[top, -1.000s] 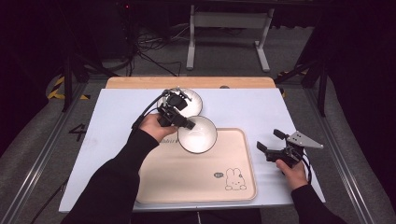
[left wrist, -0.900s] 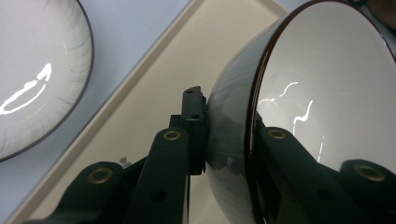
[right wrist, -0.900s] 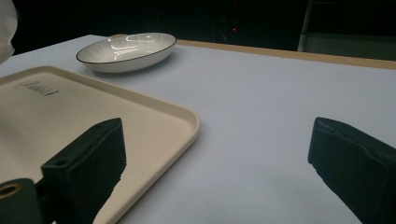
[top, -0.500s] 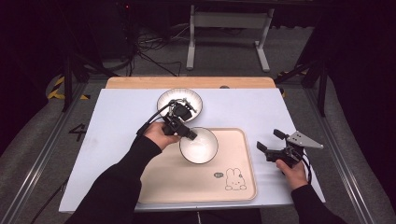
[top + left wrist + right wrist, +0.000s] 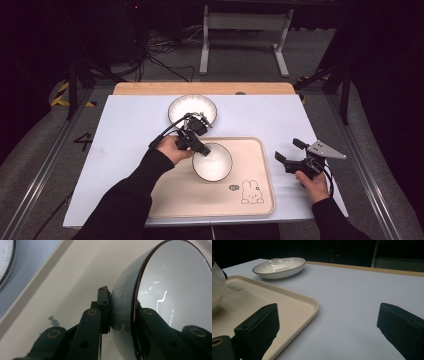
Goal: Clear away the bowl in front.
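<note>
A white bowl with a dark rim (image 5: 214,163) sits over the beige tray (image 5: 190,197), in its back half. My left gripper (image 5: 198,149) is shut on the bowl's left rim. In the left gripper view one jaw presses the ribbed outer wall and the other lies inside the bowl (image 5: 175,290), close above the tray (image 5: 62,285). My right gripper (image 5: 286,149) rests open on the table just right of the tray, with nothing between its jaws. In the right gripper view the tray's corner (image 5: 287,302) lies ahead of that gripper (image 5: 327,320).
A shallow white dish with a dark rim (image 5: 192,107) stands on the white tabletop behind the tray, also in the right gripper view (image 5: 279,266). A rabbit drawing (image 5: 251,192) marks the tray's front right corner. A wooden strip (image 5: 200,88) runs along the table's far edge.
My left gripper has brought the bowl down toward the tray and a little nearer the person, and the bowl has turned from tilted to nearly level. The right gripper has stayed still.
</note>
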Available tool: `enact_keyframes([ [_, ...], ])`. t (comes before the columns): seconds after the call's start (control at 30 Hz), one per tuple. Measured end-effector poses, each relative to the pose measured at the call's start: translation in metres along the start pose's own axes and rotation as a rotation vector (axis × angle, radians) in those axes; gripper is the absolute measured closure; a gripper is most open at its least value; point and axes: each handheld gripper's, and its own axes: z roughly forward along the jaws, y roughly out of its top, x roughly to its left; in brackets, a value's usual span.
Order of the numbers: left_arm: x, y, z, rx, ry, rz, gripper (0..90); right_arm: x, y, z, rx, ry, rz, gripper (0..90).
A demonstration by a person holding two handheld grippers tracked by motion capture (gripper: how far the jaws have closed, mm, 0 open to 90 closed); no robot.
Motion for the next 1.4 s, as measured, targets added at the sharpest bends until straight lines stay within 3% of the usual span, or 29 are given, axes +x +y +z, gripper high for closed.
enact_keyframes([
  [0.5,0.000,0.000,0.013,0.047,0.011,0.011,79.9,0.000,0.000,0.000,-0.001,0.000,0.000,4.8],
  [0.8,0.000,0.000,0.016,0.053,-0.006,0.014,80.0,0.000,0.000,0.000,0.000,0.000,0.000,4.8],
  [1.4,0.008,-0.003,0.020,0.050,-0.045,-0.031,79.4,0.000,0.000,0.000,0.000,0.001,-0.001,4.8],
])
